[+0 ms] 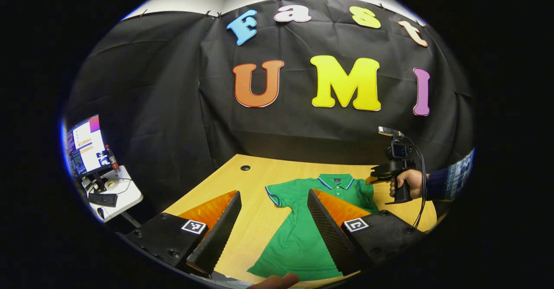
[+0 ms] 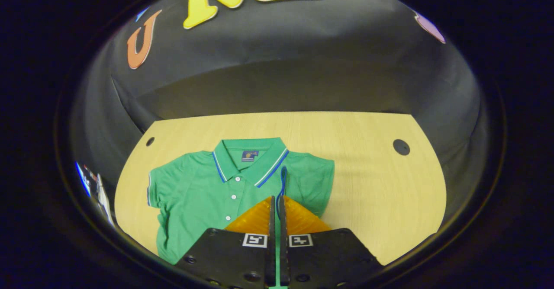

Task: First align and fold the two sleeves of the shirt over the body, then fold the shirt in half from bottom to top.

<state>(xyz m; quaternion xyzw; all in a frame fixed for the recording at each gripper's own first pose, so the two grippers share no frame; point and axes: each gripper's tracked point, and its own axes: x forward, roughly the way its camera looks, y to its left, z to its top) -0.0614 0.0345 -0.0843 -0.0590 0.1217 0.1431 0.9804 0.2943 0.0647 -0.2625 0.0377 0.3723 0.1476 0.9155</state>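
Note:
A green polo shirt (image 1: 298,232) with a blue-trimmed collar lies flat, front up, on the wooden table (image 1: 251,219). My left gripper (image 1: 274,192) hovers open above the shirt's spread sleeve (image 1: 277,191), nothing between its fingers. In the right gripper view the shirt (image 2: 194,194) shows its collar (image 2: 251,157), and the near sleeve (image 2: 318,181) is folded in over the body. My right gripper (image 2: 276,198) is shut on that sleeve's blue-trimmed hem (image 2: 283,178); green cloth shows between the fingers. The left gripper view has a hand (image 1: 409,183) holding the right gripper (image 1: 374,177) by the shirt's shoulder.
A white side table (image 1: 127,196) with a monitor (image 1: 86,144) and keyboard (image 1: 103,199) stands off the table's left. Cable holes (image 2: 401,147) (image 1: 245,168) sit near the table's far corners. Bare wood (image 2: 381,185) stretches right of the shirt. A thumb (image 1: 277,281) shows at the near edge.

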